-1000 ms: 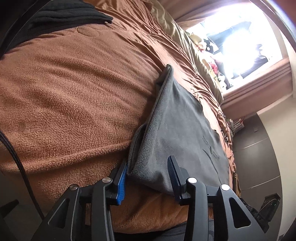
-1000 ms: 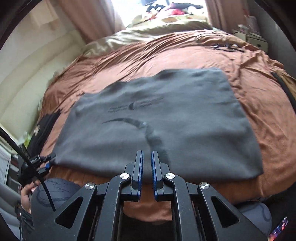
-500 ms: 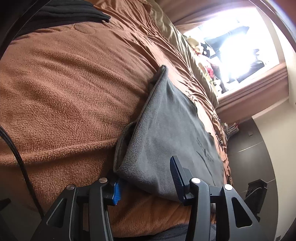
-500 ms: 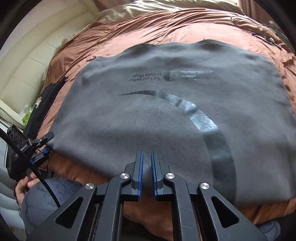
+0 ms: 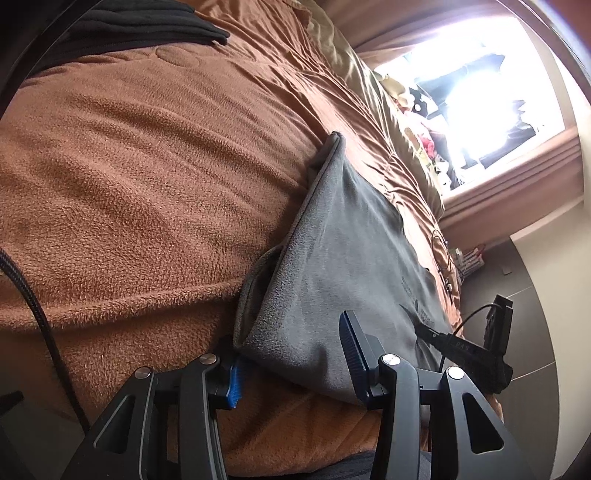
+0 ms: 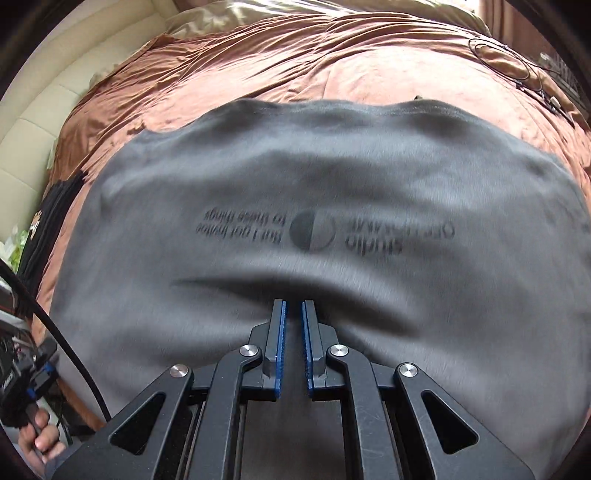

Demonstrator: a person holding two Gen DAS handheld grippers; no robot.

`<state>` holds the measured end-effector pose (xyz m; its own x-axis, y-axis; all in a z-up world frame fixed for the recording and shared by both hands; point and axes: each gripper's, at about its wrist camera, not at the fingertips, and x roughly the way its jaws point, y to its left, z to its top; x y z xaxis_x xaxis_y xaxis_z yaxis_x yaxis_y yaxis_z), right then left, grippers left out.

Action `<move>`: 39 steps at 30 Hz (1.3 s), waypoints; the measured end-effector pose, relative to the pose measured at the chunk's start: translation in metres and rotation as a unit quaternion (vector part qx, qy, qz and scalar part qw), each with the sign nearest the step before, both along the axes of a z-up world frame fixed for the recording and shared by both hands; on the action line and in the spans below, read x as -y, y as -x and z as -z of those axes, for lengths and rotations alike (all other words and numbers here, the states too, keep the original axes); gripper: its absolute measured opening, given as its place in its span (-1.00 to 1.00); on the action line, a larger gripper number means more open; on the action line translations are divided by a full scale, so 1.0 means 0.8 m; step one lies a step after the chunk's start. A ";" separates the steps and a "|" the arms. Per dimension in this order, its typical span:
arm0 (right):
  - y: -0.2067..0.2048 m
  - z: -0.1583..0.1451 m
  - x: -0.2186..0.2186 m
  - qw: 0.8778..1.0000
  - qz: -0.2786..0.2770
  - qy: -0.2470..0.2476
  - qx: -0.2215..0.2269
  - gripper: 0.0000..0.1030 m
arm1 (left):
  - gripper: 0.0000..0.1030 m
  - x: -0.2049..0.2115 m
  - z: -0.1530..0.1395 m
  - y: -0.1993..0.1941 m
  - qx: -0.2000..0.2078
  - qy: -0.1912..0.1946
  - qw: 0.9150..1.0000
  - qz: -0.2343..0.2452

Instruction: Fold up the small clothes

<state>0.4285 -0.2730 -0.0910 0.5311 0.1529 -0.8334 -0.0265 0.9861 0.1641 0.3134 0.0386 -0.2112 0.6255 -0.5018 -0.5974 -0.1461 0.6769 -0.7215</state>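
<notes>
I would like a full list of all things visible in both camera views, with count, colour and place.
grey shirt: one, grey with dark print, flat on the blanket
blanket: one, brown, covering the bed
sheet: one, olive, at the bed's far end
black clothes: one pile, black, on the blanket's far corner
thin cable: one, black, on the blanket beyond the shirt
window: one, bright, behind the bed
left claw: one, black with blue pads, jaws apart around the shirt's near corner
right claw: one, black with blue pads, shut, over the shirt's middle
hand: one, holding the left claw's handle
</notes>
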 end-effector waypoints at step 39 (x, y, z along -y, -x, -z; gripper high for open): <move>-0.154 -0.014 0.065 0.995 0.025 -0.097 0.012 -1.00 | -0.86 -0.005 0.004 -0.019 -0.048 0.061 0.996 -0.042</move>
<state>0.5517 -0.3250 -0.0800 0.5609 0.2826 -0.7781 0.0162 0.9360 0.3516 0.3287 0.0422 -0.2145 0.6109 -0.5225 -0.5948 -0.2714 0.5676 -0.7773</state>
